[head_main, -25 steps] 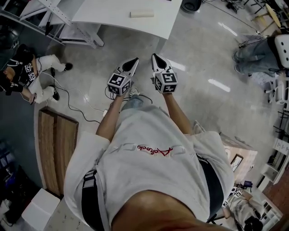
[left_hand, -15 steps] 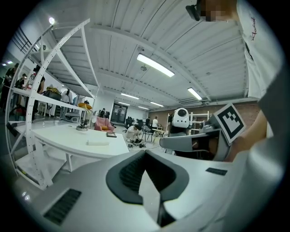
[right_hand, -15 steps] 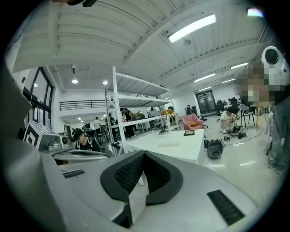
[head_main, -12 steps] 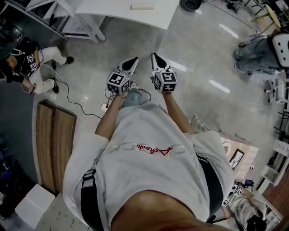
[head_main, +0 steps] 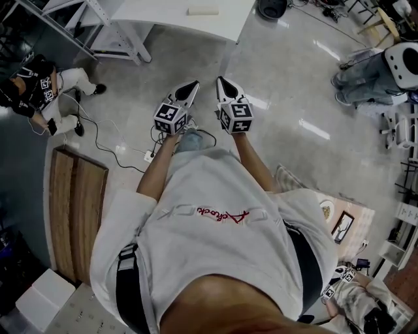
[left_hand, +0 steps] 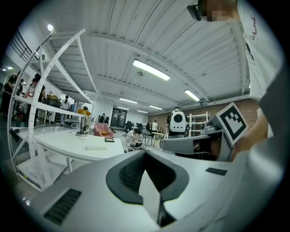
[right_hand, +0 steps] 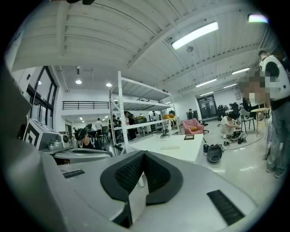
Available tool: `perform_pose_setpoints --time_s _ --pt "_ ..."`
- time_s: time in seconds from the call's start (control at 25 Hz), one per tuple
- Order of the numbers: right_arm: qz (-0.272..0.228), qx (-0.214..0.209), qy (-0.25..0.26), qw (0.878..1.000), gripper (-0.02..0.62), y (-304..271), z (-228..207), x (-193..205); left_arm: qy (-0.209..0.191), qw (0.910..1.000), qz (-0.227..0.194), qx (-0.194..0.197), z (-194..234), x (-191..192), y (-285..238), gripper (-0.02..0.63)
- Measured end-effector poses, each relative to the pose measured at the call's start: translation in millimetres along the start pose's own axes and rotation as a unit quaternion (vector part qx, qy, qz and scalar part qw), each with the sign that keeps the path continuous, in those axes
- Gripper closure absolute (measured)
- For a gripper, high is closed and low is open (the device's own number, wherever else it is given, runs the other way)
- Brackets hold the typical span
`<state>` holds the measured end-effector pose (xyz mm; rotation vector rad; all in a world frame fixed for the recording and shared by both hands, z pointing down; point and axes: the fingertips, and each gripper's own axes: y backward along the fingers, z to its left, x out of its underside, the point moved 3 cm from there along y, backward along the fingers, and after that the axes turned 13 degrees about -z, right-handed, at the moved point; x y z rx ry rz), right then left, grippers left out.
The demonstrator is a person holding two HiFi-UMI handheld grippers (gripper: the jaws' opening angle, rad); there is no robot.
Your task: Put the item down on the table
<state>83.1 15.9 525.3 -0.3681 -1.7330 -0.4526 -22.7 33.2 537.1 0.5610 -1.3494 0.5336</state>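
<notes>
Besides table (head_main: 163, 16), head view alone shows wooden panel (head_main: 78, 215).

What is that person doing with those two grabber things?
A person holds a gripper in each hand, out in front over the floor. The left gripper and the right gripper are both shut, with nothing in them. A white table with a pale block on it stands ahead.

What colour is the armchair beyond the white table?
Pink. The armchair shows best in the right gripper view.
</notes>
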Motion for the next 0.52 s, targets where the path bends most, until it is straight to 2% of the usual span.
perform_pose_setpoints --time_s 0.52 --pt "-0.004 0.003 0.003 1.000 0.607 14.5 5.1 0.7 0.000 1.0000 -0.003 0.000 -11.7 0.5 9.4 0.591"
